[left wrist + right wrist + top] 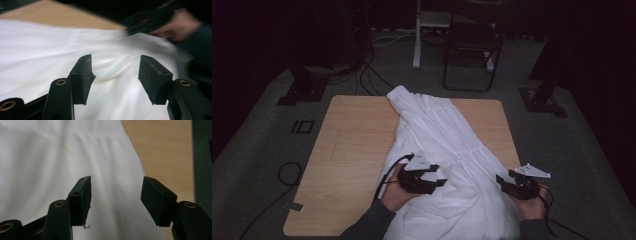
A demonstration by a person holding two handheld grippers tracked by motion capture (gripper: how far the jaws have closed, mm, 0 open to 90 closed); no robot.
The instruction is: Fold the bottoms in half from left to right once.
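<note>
A white garment lies spread along the wooden table, from the far edge down to the near edge, with soft folds. My left gripper hovers over the garment's near left part, jaws open with nothing between them. In the left gripper view the left gripper looks across the white cloth toward the other hand and its gripper. My right gripper is at the garment's near right edge, also open and empty. The right gripper shows over white cloth, with bare table to the right.
A dark folding chair and a pale stand are on the floor behind the table. Cables run across the grey carpet. Black stand bases sit at both far corners. The table's left half is bare wood.
</note>
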